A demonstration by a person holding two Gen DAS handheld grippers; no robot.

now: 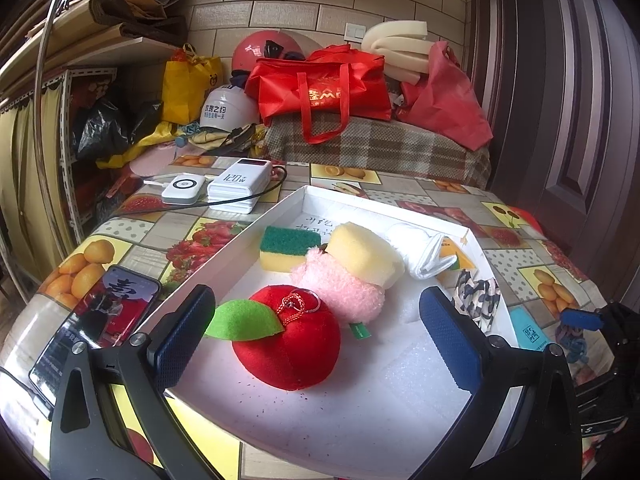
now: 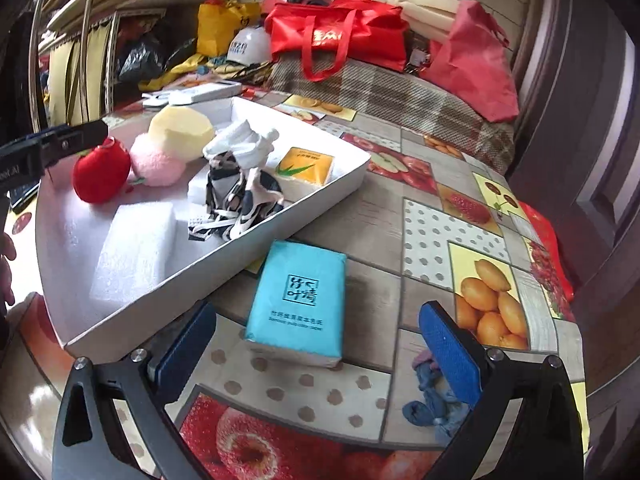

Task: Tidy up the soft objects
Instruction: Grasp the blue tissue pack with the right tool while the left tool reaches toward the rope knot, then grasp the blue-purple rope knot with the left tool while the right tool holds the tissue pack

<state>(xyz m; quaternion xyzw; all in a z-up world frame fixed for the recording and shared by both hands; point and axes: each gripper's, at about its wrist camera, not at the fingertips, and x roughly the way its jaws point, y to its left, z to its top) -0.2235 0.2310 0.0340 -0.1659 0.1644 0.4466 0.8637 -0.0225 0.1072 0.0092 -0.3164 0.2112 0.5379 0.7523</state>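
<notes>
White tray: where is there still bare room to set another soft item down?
The tray's near half is bare: the foam floor in front of the red plush apple and beside the patterned cloth. The far end is crowded: sponges, pink plush, white socks.

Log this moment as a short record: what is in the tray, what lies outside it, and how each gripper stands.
tray: white shallow cardboard tray on the fruit-print tablecloth
in tray: red plush apple, pink fluffy plush, yellow foam block, green-topped yellow sponge, rolled white socks, black-and-white patterned cloth
outside tray: light-blue tissue pack, blue-grey fabric scrunchie
left gripper: jaws open, either side of the apple
right gripper: jaws open, tissue pack between, unpressed
</notes>
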